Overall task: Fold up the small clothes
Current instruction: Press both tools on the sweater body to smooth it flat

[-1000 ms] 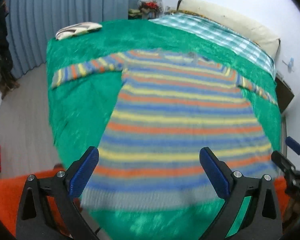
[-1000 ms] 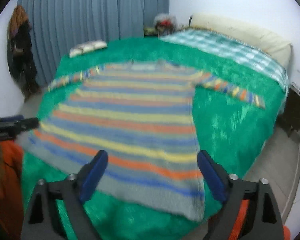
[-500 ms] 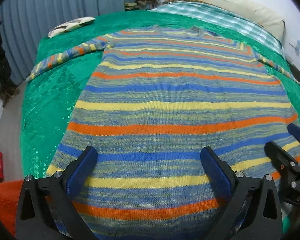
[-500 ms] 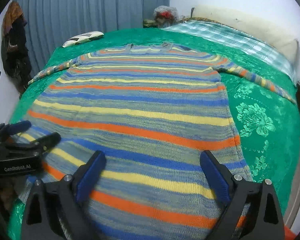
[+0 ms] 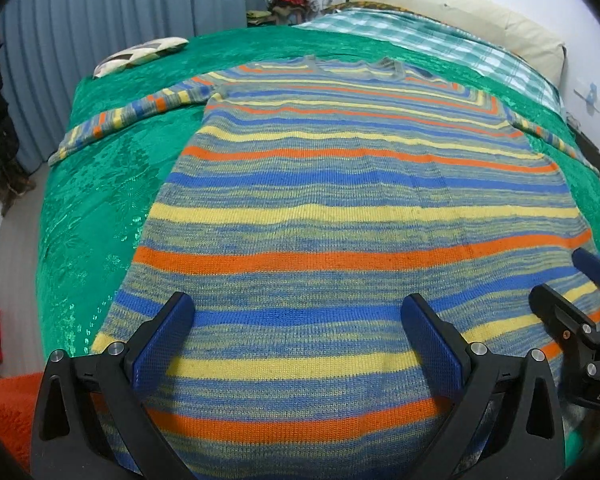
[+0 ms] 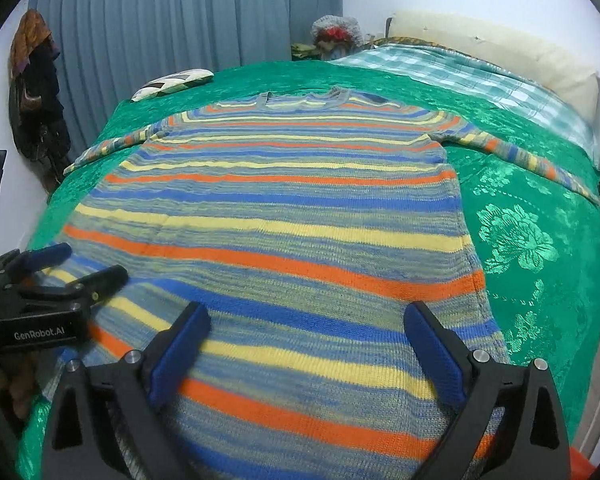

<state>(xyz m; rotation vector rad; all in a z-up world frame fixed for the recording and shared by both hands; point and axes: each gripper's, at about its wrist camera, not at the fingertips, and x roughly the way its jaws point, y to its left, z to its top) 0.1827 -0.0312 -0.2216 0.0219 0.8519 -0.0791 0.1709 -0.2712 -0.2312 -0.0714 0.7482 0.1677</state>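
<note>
With no fold made yet, the striped sweater [image 5: 340, 208] is lying flat across the middle of the bed [image 5: 100, 200], sleeves spread toward its side edges, while the left tool [image 5: 296, 332] and right tool [image 6: 306, 340] are being held wide open and empty over the hem at the near edge.

Both wrist views sit low at the sweater's [image 5: 340, 216] hem, facing the collar and headboard [image 6: 500, 52]. Left view sits further left; both share the sweater.
</note>
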